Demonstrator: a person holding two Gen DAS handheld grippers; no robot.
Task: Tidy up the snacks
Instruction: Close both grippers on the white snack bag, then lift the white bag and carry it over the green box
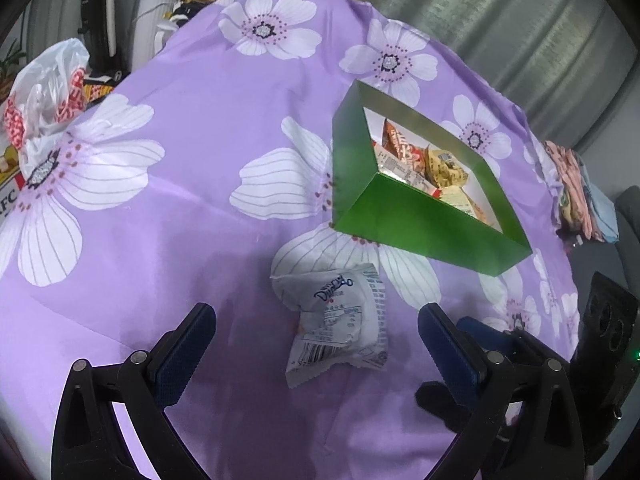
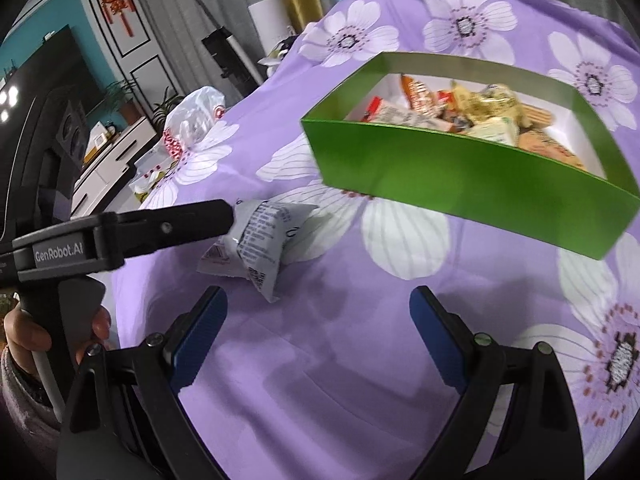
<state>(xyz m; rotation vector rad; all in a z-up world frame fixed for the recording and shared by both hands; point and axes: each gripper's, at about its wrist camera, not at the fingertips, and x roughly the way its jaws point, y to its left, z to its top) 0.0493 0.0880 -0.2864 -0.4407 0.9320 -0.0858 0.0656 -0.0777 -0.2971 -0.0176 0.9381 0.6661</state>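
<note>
The purple flowered cloth [image 1: 160, 240] carries the green box [image 1: 400, 220], already holding snacks. Just before it lies the white snack packet [image 1: 340, 320], between the wide open fingers of my left claw [image 1: 316, 336]. I should lower evenly, then close on its middle. My right claw [image 2: 318, 328] is open and empty.

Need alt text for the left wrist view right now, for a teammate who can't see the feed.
The left gripper hangs open over a white snack packet that lies between its blue pads on a purple flowered cloth, not yet gripped. Beyond the packet stands an open green box already holding several wrapped snacks. A white plastic bag sits at the far left edge.
</note>
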